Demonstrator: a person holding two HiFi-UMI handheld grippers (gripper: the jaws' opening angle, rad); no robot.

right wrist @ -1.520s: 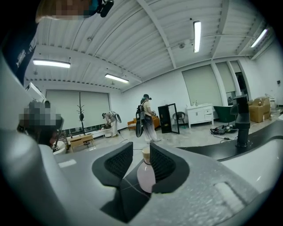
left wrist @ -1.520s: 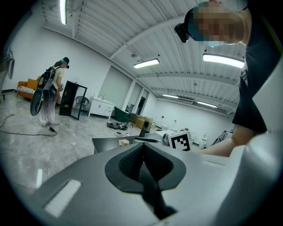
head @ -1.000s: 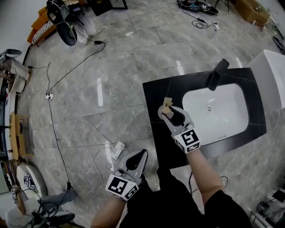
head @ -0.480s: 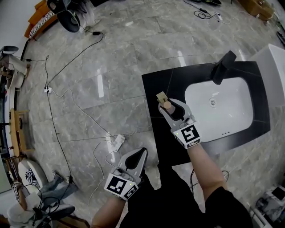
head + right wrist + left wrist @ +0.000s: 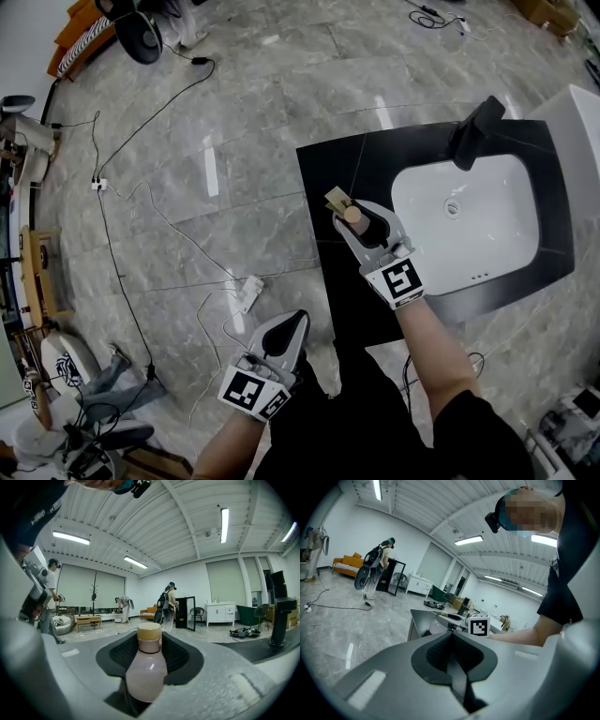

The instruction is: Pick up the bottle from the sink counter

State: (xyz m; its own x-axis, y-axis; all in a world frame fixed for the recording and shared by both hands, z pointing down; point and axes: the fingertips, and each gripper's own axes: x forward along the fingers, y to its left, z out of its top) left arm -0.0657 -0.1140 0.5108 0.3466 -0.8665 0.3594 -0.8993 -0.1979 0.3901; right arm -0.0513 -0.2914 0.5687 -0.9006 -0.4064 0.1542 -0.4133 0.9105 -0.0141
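Bottle point(image 5: 145, 672) sits between closing jaws of right gripper point(image 5: 354, 217); head view shows only its cap.

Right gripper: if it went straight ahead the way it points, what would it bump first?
Most likely the bottle: it stands between the right gripper's closing jaws, with nothing nearer in view.

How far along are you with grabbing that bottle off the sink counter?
Done: the right claw sits round the bottle, which stands between its jaws. In hand: those jaws are closing on it. Left: grip firmly and lift it off the black counter. The left claw hangs shut, off to the side.
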